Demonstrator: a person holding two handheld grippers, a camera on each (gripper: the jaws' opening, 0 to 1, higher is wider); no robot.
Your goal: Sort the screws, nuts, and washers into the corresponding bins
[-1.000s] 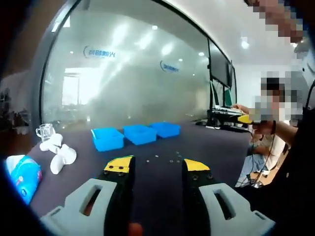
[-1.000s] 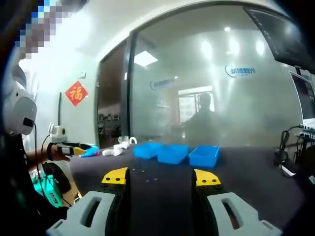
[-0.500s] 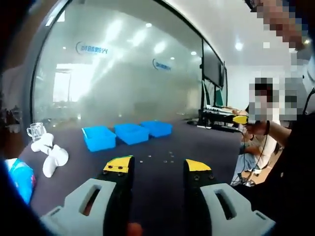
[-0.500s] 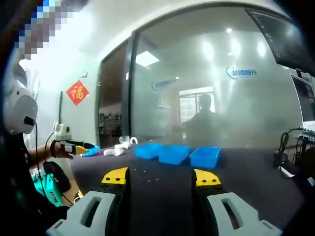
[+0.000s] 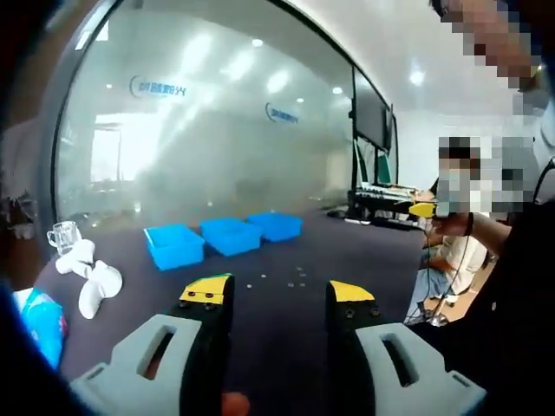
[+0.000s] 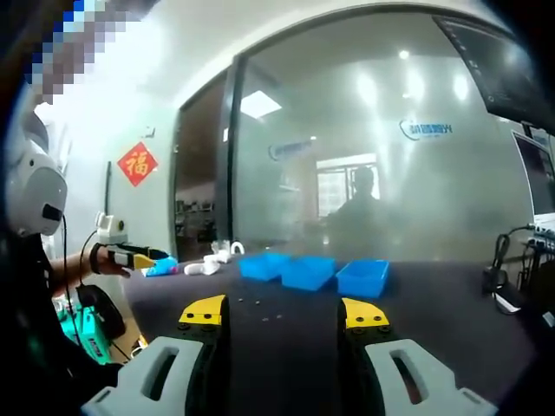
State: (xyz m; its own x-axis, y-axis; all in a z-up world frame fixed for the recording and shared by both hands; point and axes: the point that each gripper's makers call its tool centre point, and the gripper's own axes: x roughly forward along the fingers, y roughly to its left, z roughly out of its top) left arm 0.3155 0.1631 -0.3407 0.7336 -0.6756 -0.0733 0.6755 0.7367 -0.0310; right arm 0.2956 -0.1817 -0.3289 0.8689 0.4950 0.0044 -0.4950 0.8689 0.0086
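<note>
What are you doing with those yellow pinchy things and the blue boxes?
A person holds a gripper in each hand above a dark table. Both the left gripper and the right gripper are open and hold nothing. Three blue bins sit in a row, and small metal parts lie loose on the table in front of them. Nothing has been picked up yet.

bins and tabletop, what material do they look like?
Blue bins: likely molded plastic, given the uniform saturated colour, thin straight walls and dull sheen. Tabletop: dark matte surface with no glare, possibly cloth or a mat; too blurred to tell.
</note>
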